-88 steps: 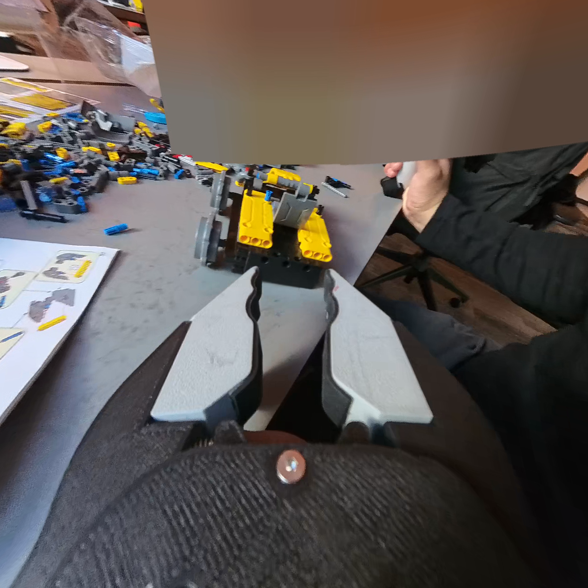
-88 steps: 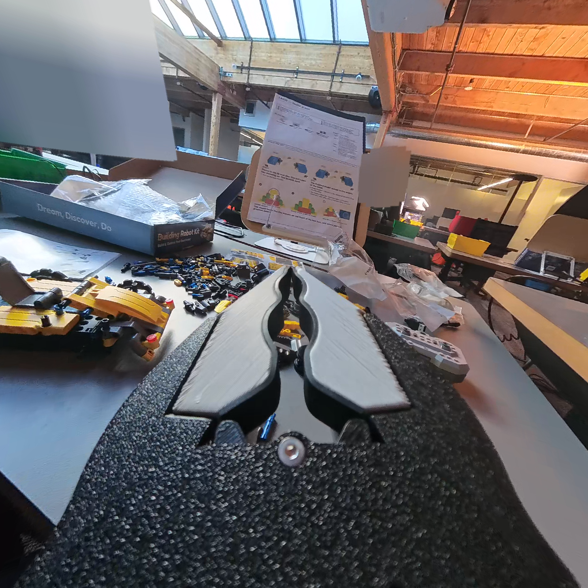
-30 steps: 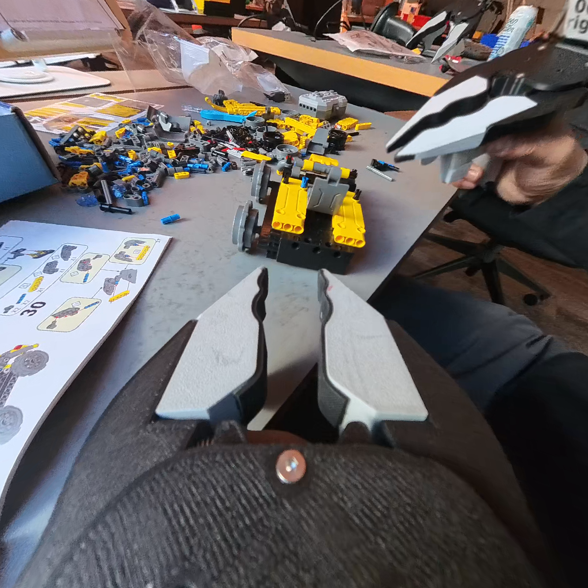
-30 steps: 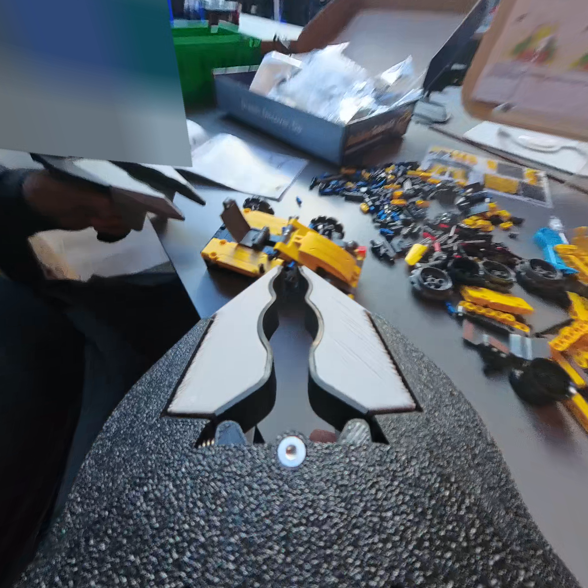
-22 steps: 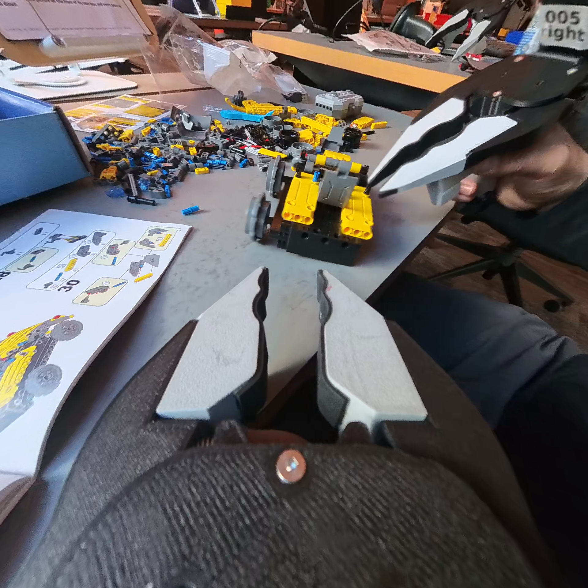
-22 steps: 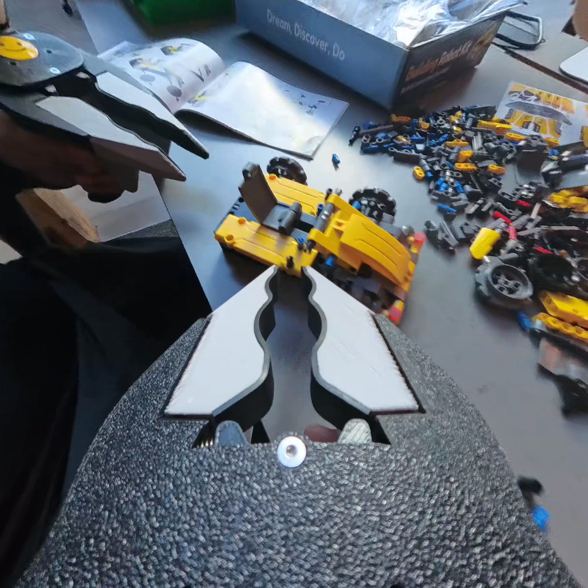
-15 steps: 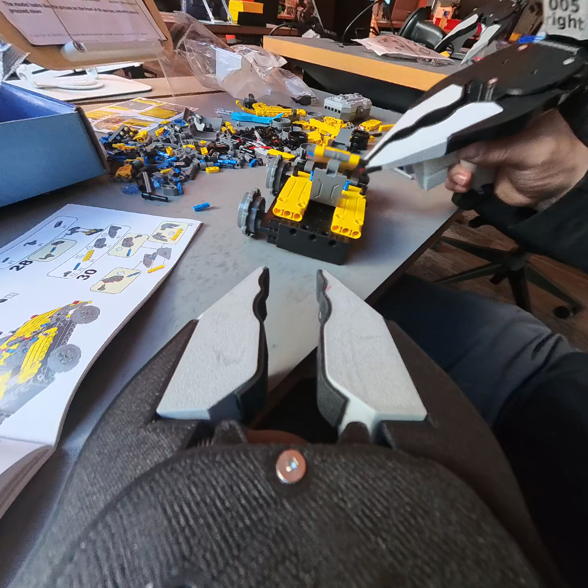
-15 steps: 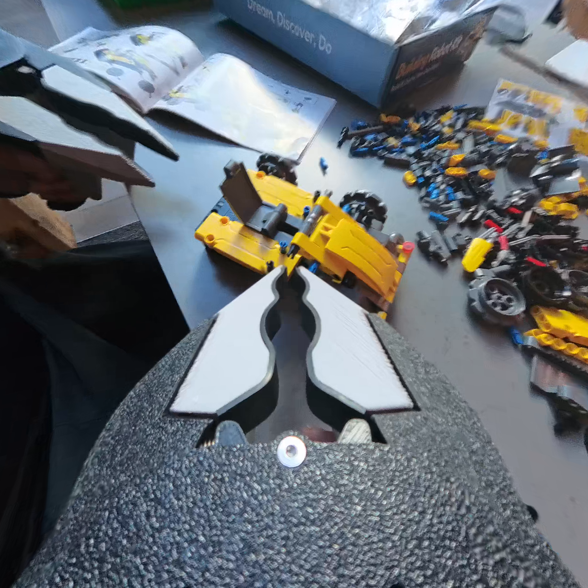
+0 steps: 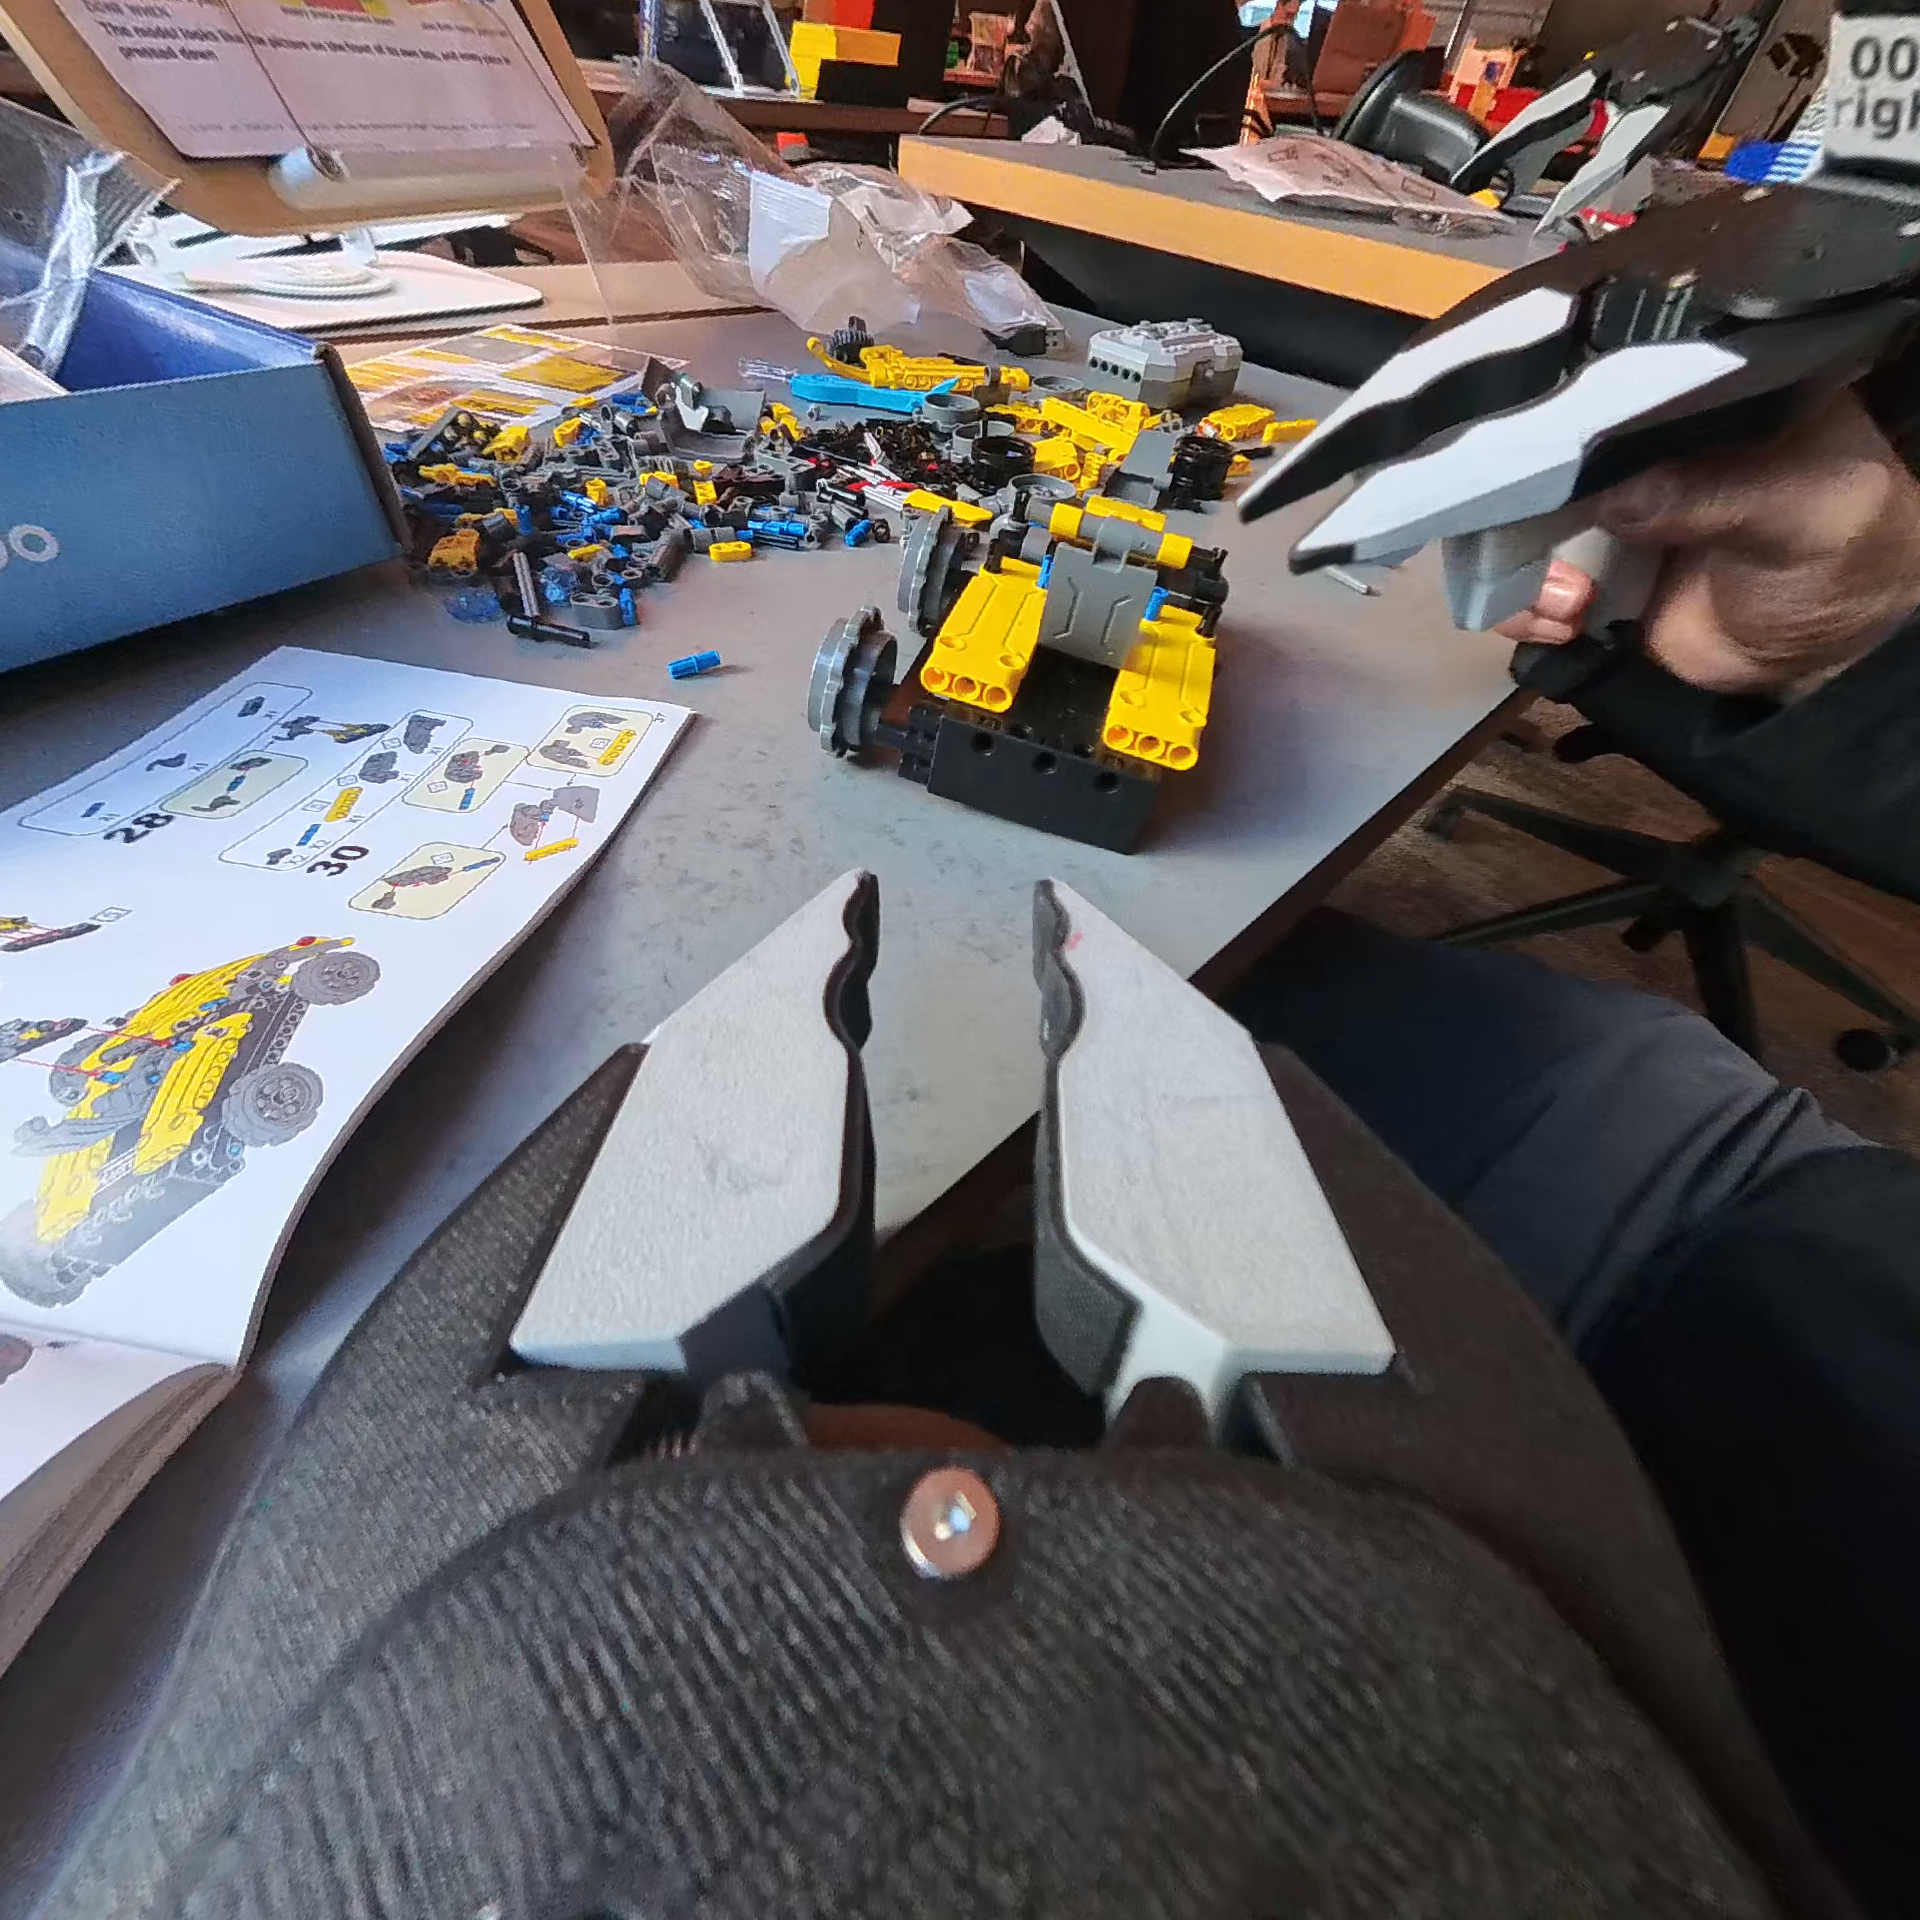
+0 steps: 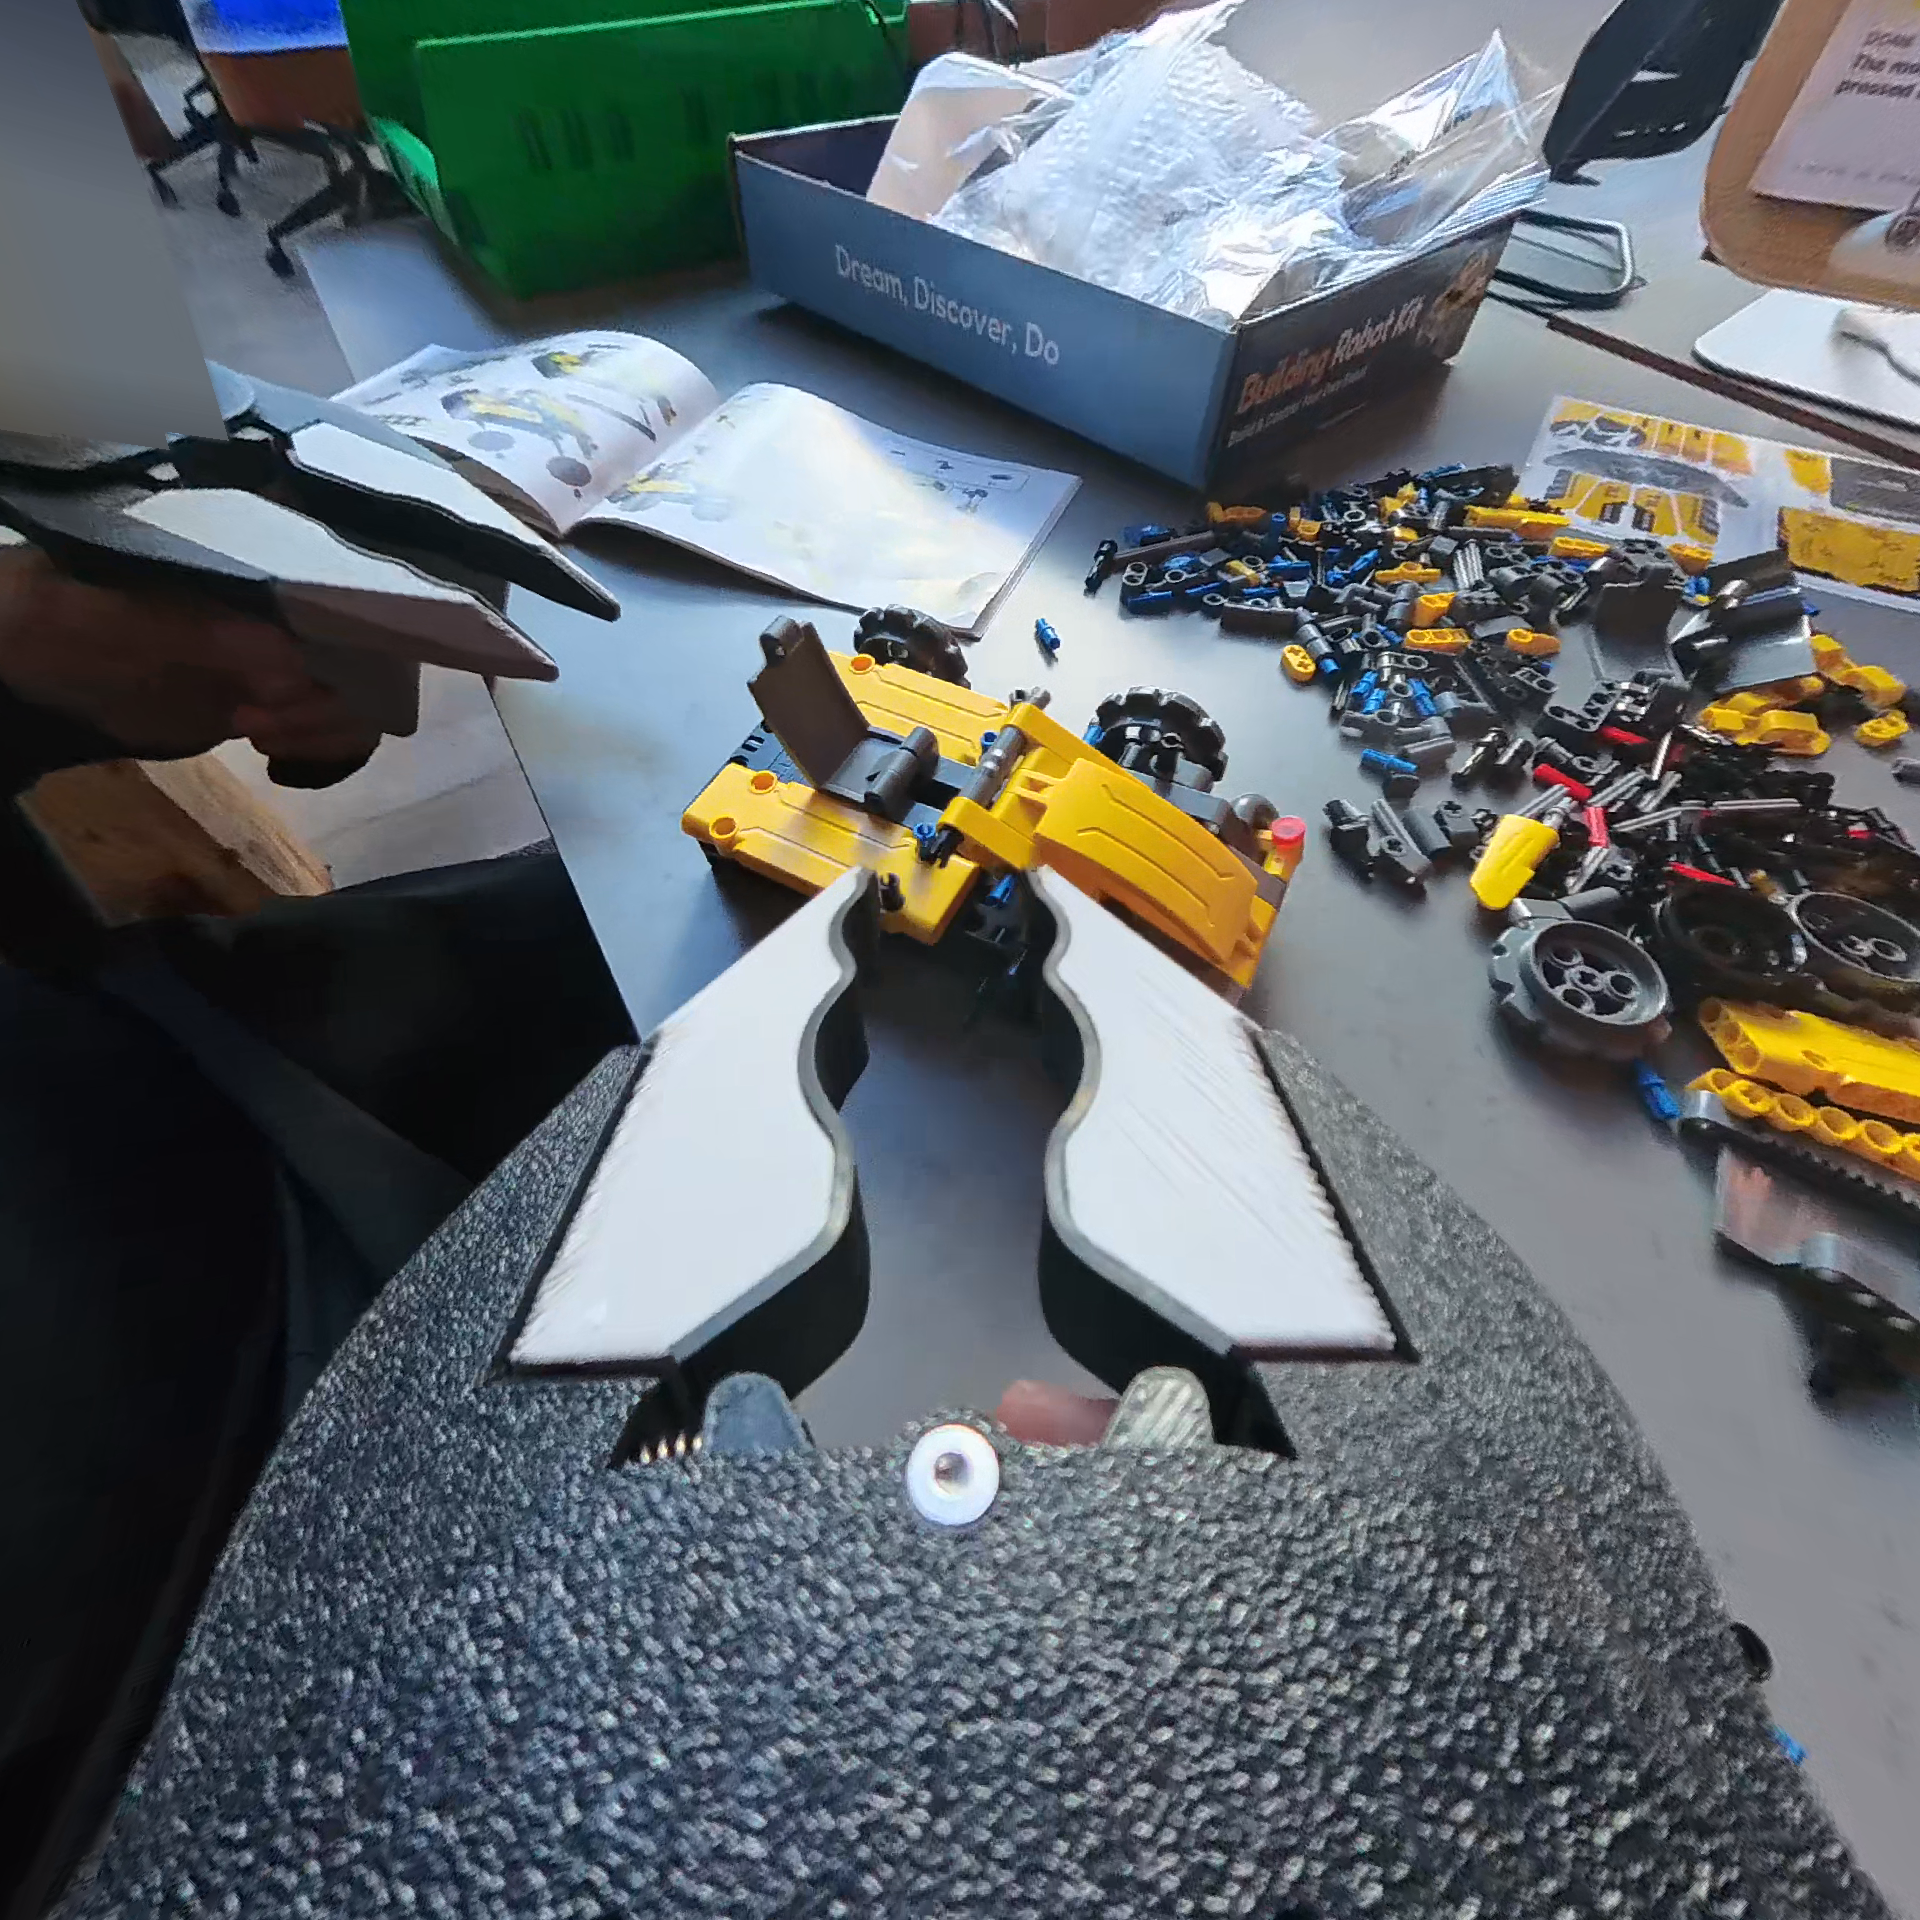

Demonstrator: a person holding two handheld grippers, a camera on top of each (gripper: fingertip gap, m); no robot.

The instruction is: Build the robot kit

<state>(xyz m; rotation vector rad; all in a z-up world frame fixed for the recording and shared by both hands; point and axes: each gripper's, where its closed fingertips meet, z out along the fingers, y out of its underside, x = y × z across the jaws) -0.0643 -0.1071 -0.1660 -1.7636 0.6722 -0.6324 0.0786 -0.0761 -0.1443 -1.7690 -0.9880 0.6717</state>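
A: What shows at the left of the left wrist frame?
B: An open instruction booklet (image 9: pixel 281 935) on the grey tabletop (image 9: pixel 727 935). At centre, the left tongs (image 9: pixel 954 914) gape slightly, empty.

A: And further right?
B: The yellow brick car (image 10: pixel 987 821) sits mid-frame; the right tongs (image 10: pixel 945 894), parted and empty, hover just beside it. Loose bricks (image 10: pixel 1558 644) lie at right.

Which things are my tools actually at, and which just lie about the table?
At the tools: left tool, open, empty; right tool, open, empty, nearest the yellow model car.
Lying about: loose parts pile, open booklet, blue box, plastic bags, sticker sheet.
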